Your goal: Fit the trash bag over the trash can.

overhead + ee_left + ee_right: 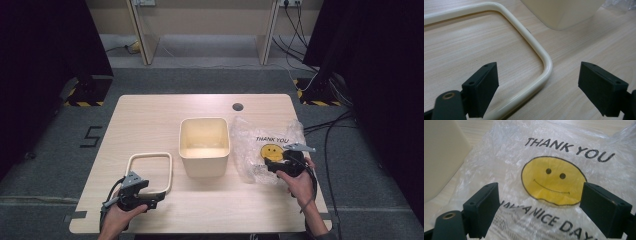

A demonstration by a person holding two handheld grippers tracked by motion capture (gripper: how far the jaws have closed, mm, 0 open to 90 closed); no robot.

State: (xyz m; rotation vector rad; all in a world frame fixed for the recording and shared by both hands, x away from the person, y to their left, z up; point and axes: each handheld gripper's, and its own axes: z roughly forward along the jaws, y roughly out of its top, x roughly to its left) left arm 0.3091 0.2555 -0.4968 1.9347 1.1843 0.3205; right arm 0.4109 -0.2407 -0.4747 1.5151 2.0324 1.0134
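A cream plastic bin stands mid-table, with a cream rounded frame lying flat to its left and a clear "THANK YOU" smiley bag to its right. The left gripper sits low, jaws spread either side of the frame's corner. The right gripper hovers over the bag, jaws spread wide.

A cream plastic bin stands upright and open-topped at the middle of the bench. Its matching cream rim ring lies flat just to its left. A crumpled clear plastic bag, printed "THANK YOU" above a yellow smiley, lies flat against the bin's right side.
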